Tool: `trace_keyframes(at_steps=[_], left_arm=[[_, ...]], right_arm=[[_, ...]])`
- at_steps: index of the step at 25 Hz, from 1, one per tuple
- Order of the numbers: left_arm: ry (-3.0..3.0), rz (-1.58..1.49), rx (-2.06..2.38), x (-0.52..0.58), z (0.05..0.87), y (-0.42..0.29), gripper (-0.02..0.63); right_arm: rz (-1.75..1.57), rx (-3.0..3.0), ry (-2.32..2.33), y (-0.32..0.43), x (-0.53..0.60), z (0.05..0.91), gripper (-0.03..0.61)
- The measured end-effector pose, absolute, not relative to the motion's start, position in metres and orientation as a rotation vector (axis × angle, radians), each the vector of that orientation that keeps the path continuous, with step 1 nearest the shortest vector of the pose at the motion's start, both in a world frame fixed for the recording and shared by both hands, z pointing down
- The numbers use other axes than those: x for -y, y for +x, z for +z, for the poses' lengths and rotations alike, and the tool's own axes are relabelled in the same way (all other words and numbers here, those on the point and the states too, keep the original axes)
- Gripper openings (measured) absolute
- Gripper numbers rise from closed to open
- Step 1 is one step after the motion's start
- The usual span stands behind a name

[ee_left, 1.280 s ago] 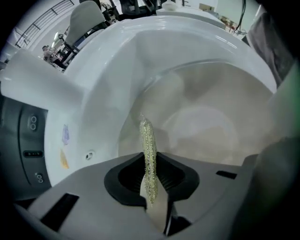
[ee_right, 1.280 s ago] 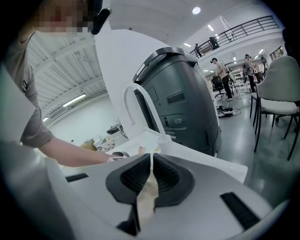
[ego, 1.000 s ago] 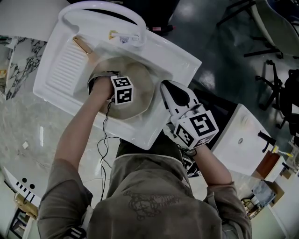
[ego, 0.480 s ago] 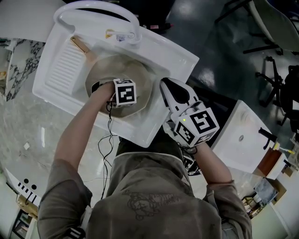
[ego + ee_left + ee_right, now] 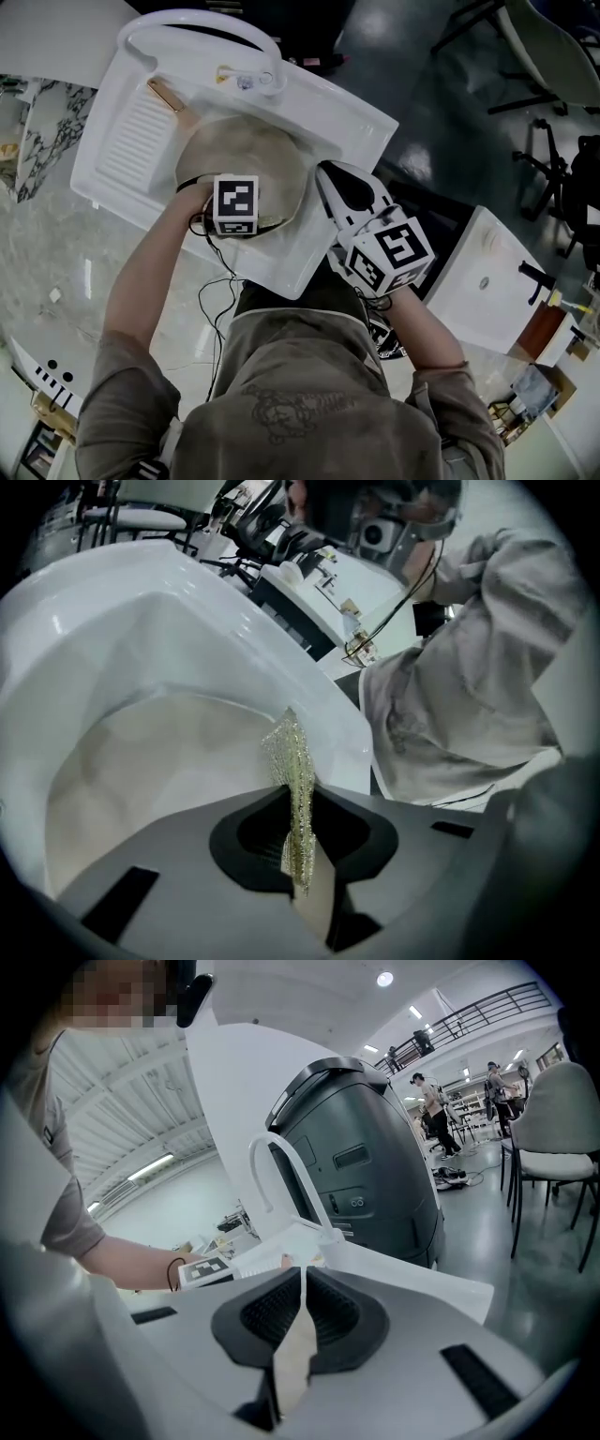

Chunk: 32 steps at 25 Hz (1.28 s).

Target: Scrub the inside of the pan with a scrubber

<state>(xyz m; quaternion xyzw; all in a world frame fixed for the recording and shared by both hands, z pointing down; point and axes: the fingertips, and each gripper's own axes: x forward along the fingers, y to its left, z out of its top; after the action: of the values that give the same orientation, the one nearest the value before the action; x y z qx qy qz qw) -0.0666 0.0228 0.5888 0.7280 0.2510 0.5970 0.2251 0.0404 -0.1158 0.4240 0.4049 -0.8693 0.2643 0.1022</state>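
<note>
A round beige pan point(image 5: 253, 150) lies in the white sink point(image 5: 328, 112), its brown handle point(image 5: 164, 94) pointing to the far left. My left gripper point(image 5: 225, 202) reaches into the pan at its near rim. In the left gripper view it point(image 5: 298, 799) is shut on a gold mesh scrubber point(image 5: 292, 761), which sticks out over the pan's pale inside point(image 5: 159, 761). My right gripper point(image 5: 328, 178) is held at the sink's right side, beside the pan's rim. Its jaws point(image 5: 302, 1283) are shut, and I see nothing between them.
A white arched faucet point(image 5: 197, 23) stands at the sink's far edge, also seen as the faucet point(image 5: 281, 1171) in the right gripper view. A ribbed drainboard point(image 5: 127, 141) forms the sink's left part. A marble counter point(image 5: 56, 272) surrounds it. A large dark grey machine point(image 5: 366, 1166) stands behind.
My left gripper has slid with the scrubber from the pan's middle toward its near rim, and its marker cube has turned. The right gripper has hardly moved.
</note>
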Motion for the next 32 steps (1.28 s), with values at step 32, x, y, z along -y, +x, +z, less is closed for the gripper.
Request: trace_keyframes(at_steps=[32], left_arm=[[2.267, 2.478, -1.418, 0.123, 0.659, -0.151, 0.067]], right_arm=[[0.940, 2.472, 1.350, 0.050, 0.099, 0.457, 0.037]])
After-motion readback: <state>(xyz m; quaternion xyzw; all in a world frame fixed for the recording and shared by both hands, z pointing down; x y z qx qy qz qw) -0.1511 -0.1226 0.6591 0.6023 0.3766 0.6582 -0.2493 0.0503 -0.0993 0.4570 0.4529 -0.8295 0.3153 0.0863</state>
